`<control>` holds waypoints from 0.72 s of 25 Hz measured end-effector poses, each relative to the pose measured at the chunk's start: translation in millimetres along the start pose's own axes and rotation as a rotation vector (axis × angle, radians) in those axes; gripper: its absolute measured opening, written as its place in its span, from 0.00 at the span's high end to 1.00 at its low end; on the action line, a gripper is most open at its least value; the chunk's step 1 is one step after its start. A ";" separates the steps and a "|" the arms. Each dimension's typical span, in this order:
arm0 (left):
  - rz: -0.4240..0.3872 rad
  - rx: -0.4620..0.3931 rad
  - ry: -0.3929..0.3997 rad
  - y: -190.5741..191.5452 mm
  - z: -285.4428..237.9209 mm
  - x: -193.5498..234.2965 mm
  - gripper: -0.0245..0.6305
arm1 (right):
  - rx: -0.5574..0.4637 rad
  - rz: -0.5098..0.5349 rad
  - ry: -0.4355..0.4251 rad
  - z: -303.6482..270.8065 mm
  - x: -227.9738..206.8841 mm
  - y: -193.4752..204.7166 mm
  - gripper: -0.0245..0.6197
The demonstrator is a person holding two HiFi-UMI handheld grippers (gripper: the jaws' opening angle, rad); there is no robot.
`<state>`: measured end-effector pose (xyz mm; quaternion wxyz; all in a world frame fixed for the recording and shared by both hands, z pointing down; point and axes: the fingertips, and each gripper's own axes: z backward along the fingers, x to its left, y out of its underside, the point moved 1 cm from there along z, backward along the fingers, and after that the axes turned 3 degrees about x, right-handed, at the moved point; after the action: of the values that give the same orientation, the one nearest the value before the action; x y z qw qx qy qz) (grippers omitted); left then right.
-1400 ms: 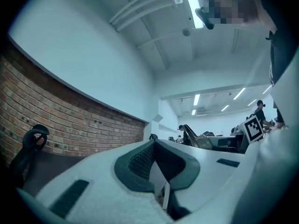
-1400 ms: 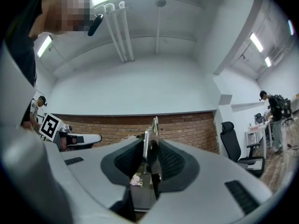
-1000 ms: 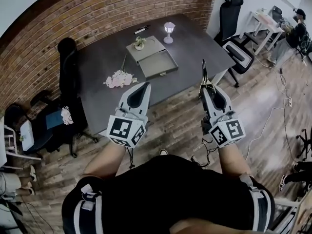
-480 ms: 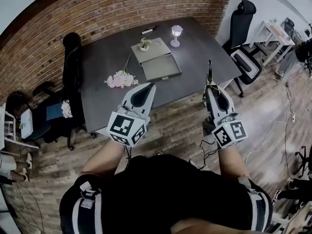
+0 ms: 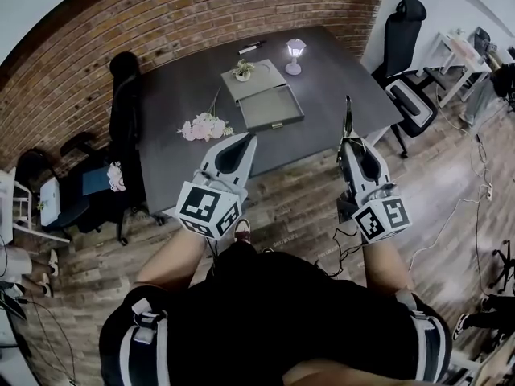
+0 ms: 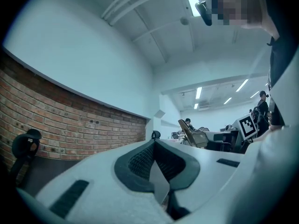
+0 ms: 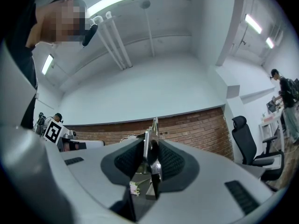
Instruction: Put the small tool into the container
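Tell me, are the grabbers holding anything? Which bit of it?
The right gripper holds a small metal tool by its lower part; its thin end sticks out past the jaws. The left gripper is shut and holds nothing.

I see a dark worktop [image 5: 338,79] with pink flowers [image 5: 205,125], a small lit lamp [image 5: 295,51], a potted plant [image 5: 242,70] and a marker [image 5: 251,47]. Black chair [image 5: 410,87] at its right, brick wall [image 5: 201,14] behind, wooden floor [image 5: 298,199].
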<state>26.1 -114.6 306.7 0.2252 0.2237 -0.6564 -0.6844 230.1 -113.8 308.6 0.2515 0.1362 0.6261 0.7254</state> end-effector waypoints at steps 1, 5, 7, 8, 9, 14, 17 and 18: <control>-0.002 -0.003 -0.001 -0.5 2.1 0.3 0.95 | 0.002 0.003 0.001 1.0 1.4 -0.3 0.81; 0.000 -0.009 0.000 -1.5 7.1 1.1 0.95 | 0.007 0.013 0.003 2.5 6.1 -1.9 0.81; -0.003 -0.008 0.002 -1.4 7.3 1.8 0.95 | 0.012 0.019 0.002 2.4 8.5 -2.2 0.81; -0.003 -0.009 0.001 -1.1 7.2 2.9 0.95 | 0.014 0.024 0.001 2.2 9.8 -2.1 0.81; 0.000 -0.009 0.001 -0.4 6.8 3.9 0.95 | 0.016 0.028 0.001 2.1 10.8 -2.0 0.81; 0.010 -0.002 0.027 6.5 -0.6 0.0 0.95 | 0.031 0.036 0.021 3.3 6.2 2.1 0.81; 0.015 0.005 0.042 9.9 -6.0 -0.6 0.95 | 0.036 0.042 0.031 2.4 0.7 4.8 0.81; 0.016 0.007 0.045 10.7 -7.5 0.5 0.95 | 0.036 0.041 0.034 1.1 -0.7 5.7 0.82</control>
<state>30.4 -121.3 317.2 0.2446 0.2348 -0.6552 -0.6751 230.2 -113.7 314.5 0.2232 0.1411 0.6403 0.7213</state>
